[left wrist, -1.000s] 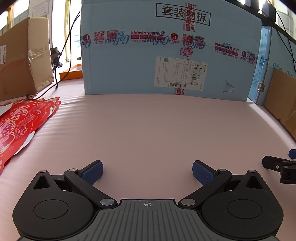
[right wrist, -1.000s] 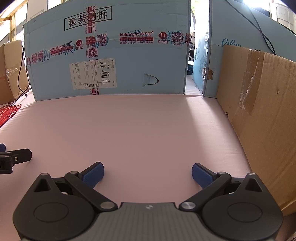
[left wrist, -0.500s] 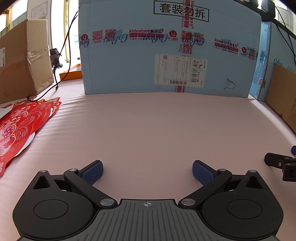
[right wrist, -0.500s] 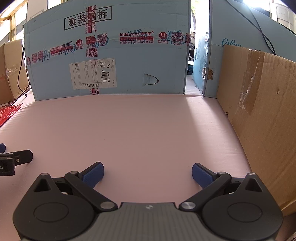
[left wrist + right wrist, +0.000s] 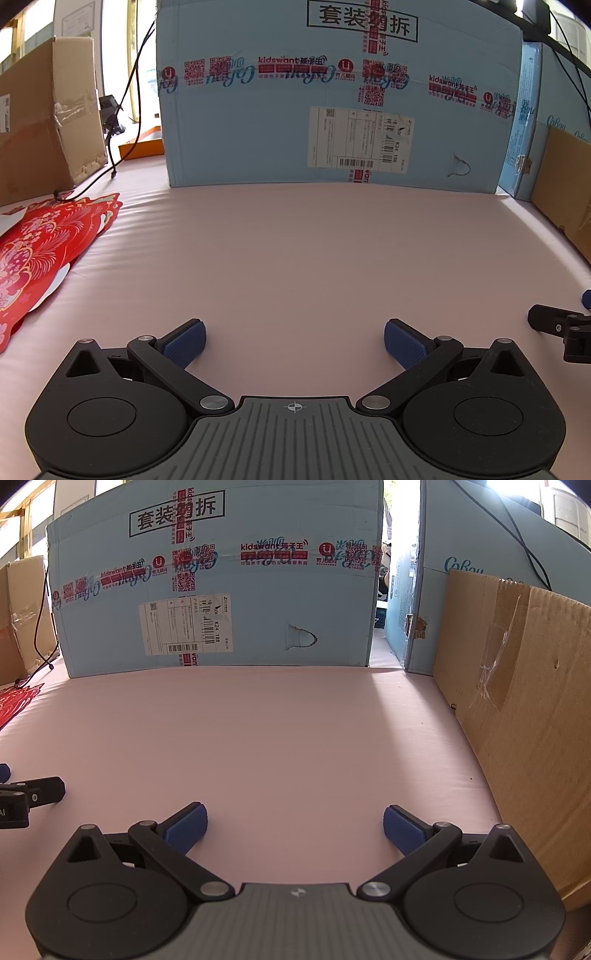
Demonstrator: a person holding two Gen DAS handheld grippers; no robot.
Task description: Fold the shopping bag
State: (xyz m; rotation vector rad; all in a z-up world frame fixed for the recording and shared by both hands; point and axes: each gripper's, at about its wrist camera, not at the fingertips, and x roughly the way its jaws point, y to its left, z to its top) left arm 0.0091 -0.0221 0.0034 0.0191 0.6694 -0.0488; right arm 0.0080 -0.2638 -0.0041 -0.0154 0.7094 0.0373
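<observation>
A red patterned shopping bag (image 5: pixel 40 247) lies flat on the pink tabletop (image 5: pixel 295 251) at the left edge of the left wrist view; only its corner (image 5: pixel 16 701) shows in the right wrist view. My left gripper (image 5: pixel 294 341) is open and empty, low over the pink surface, right of the bag. My right gripper (image 5: pixel 294 827) is open and empty, further right. Each gripper's fingertip shows at the edge of the other's view: the right one (image 5: pixel 554 323) and the left one (image 5: pixel 37 792).
A large blue carton (image 5: pixel 332 96) stands across the back. A brown box (image 5: pixel 40 125) and a black cable (image 5: pixel 122 122) are at the back left. A brown cardboard wall (image 5: pixel 524 709) lines the right side, with another blue carton (image 5: pixel 424 602) behind it.
The left gripper has drifted slightly, so the bag sits a little further left and the right gripper's tip a little further right in its view. Both grippers stay open.
</observation>
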